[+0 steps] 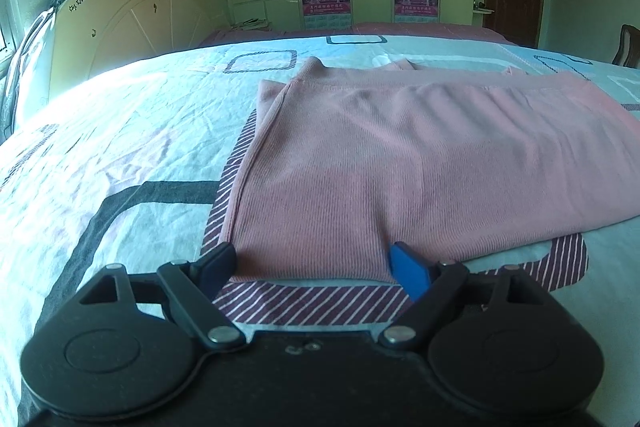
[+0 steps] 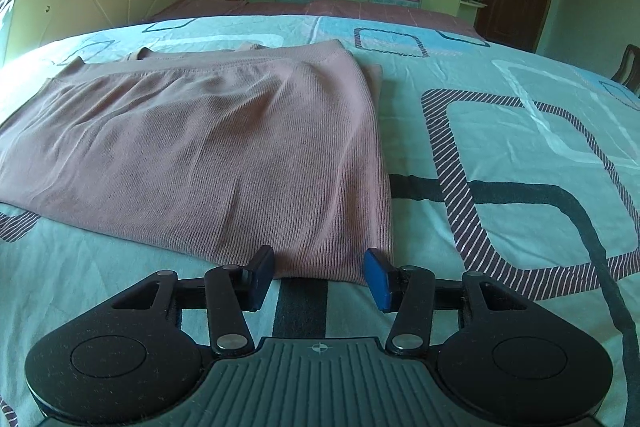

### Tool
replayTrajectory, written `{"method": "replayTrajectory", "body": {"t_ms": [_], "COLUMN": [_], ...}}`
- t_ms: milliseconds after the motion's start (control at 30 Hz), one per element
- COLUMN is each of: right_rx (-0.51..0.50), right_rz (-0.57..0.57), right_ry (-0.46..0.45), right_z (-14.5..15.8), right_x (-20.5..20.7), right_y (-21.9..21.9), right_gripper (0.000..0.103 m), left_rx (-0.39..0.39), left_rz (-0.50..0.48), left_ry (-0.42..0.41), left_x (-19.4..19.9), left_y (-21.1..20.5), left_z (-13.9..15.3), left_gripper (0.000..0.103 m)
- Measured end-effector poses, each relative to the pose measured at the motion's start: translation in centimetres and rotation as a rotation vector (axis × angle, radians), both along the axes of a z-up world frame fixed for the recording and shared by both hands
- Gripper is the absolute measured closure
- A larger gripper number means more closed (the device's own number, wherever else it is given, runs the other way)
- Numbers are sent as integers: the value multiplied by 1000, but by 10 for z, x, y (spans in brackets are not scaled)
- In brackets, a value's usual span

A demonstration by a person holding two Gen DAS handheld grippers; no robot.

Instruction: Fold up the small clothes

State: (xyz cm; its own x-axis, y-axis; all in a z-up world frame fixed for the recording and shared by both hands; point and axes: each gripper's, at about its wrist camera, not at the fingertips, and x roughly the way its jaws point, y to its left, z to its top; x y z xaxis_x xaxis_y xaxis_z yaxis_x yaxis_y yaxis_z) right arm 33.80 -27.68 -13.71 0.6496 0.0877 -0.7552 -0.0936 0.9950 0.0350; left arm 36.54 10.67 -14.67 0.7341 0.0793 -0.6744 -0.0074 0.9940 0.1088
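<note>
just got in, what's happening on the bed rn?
A person with a handheld gripper in each hand is folding a pink ribbed garment on the patterned bedsheet. It already lies partly folded and flat. The left gripper sits wide open at the near left corner; the right gripper is open at the near right corner. Neither pinches the cloth yet.

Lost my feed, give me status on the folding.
Left gripper open, right gripper open, both at near hem. Pink garment partly folded, flat on bed sheet. Nothing in the way.
</note>
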Motion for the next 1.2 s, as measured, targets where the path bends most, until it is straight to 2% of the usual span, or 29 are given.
{"method": "replayTrajectory", "body": {"t_ms": [100, 167, 233, 267, 300, 433, 500, 667, 700, 733, 833, 900, 933, 1000, 1033, 1133, 1200], "right_rx": [-7, 5, 48, 67, 78, 154, 184, 262, 270, 279, 292, 300, 302, 310, 305, 233, 265], "right_rz": [2, -2, 7, 11, 11, 24, 47, 101, 116, 130, 179, 207, 218, 241, 255, 251, 239], "right_ry": [6, -8, -43, -51, -60, -103, -115, -109, -106, -103, -98, -96, -98, -103, -100, -4, -9], "right_z": [1, 4, 9, 11, 13, 23, 31, 38, 38, 39, 40, 40, 40, 40, 37, 13, 9], "right_x": [-8, -19, -32, -36, -38, -34, -21, 23, 31, 39, 60, 70, 73, 75, 75, 82, 82], "right_y": [0, -3, -5, -6, -5, 7, 22, 65, 75, 85, 115, 131, 138, 146, 150, 162, 156], "right_gripper": [58, 62, 77, 93, 96, 100, 100, 103, 103, 103, 103, 103, 103, 103, 103, 103, 103], "left_rx": [-22, -82, -184, -234, -277, -534, -626, -719, -751, -788, -865, -911, -962, -965, -962, -902, -910], "left_rz": [23, 43, 37, 42, 51, 163, 205, 241, 254, 267, 309, 338, 337, 290, 279, 277, 312], "left_ry": [41, 36, 40, 39, 37, -3, -24, -88, -103, -110, -109, -100, -138, -217, -229, -185, -136], "left_x": [-10, -23, -34, -36, -36, -18, -6, 20, 25, 28, 38, 41, 37, 31, 31, 40, 44], "left_y": [6, 13, 21, 23, 26, 43, 49, 54, 57, 61, 72, 78, 81, 80, 79, 75, 76], "left_z": [-1, 0, 2, 2, 2, -1, -4, -11, -14, -18, -30, -30, -24, -4, 0, -8, -20], "left_gripper": [19, 23, 24, 24, 24, 25, 25, 27, 35, 54, 80, 93, 93, 94, 94, 94, 92]}}
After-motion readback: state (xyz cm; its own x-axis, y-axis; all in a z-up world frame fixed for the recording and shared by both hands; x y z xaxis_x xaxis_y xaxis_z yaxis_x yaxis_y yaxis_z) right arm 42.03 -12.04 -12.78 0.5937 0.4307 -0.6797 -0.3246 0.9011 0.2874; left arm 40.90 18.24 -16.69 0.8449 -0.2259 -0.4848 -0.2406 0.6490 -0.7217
